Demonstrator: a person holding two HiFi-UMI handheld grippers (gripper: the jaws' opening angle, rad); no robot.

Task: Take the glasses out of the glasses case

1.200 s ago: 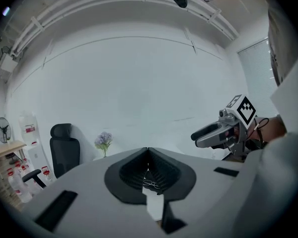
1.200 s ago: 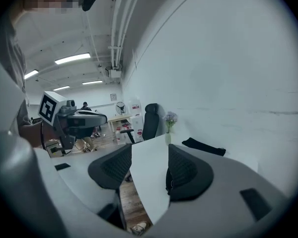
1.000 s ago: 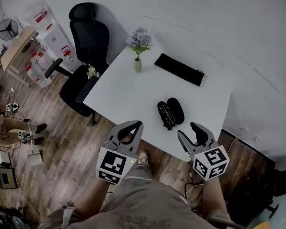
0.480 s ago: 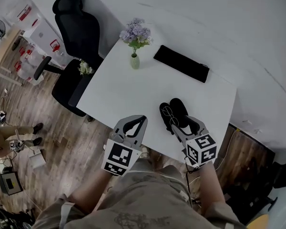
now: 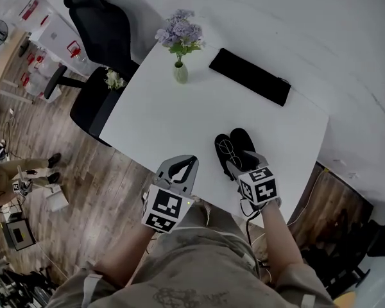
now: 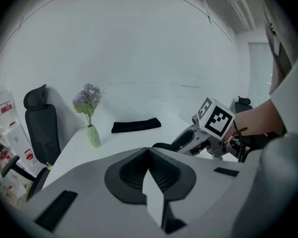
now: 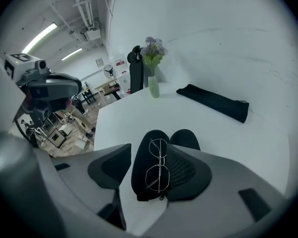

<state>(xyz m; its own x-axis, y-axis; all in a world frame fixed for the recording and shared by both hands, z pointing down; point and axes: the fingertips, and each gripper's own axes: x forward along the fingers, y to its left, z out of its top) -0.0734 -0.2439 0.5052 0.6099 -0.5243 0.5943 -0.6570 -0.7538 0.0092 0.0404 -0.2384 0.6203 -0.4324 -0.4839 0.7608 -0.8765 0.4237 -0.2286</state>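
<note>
An open black glasses case (image 5: 237, 147) lies on the white table (image 5: 167, 120) near its front edge. Thin metal-framed glasses (image 5: 227, 150) rest in the case's left half. In the right gripper view the glasses (image 7: 157, 165) lie lengthwise in the case (image 7: 141, 175), which sits between the jaws. My right gripper (image 5: 242, 162) is open, one jaw on each side of the case's near end (image 7: 150, 157). The left gripper (image 5: 189, 163) hovers at the table's front edge, left of the case, shut and empty (image 6: 149, 150).
A green vase with purple flowers (image 5: 179, 69) stands at the table's far left corner. A long black pouch (image 5: 249, 76) lies at the back. A black office chair (image 5: 99, 24) is to the left. Wooden floor with gear and a seated person (image 5: 6, 172) lies beyond.
My right gripper has moved forward from off the table's edge to the case, jaws now astride it. The left gripper has barely moved and stays shut.
</note>
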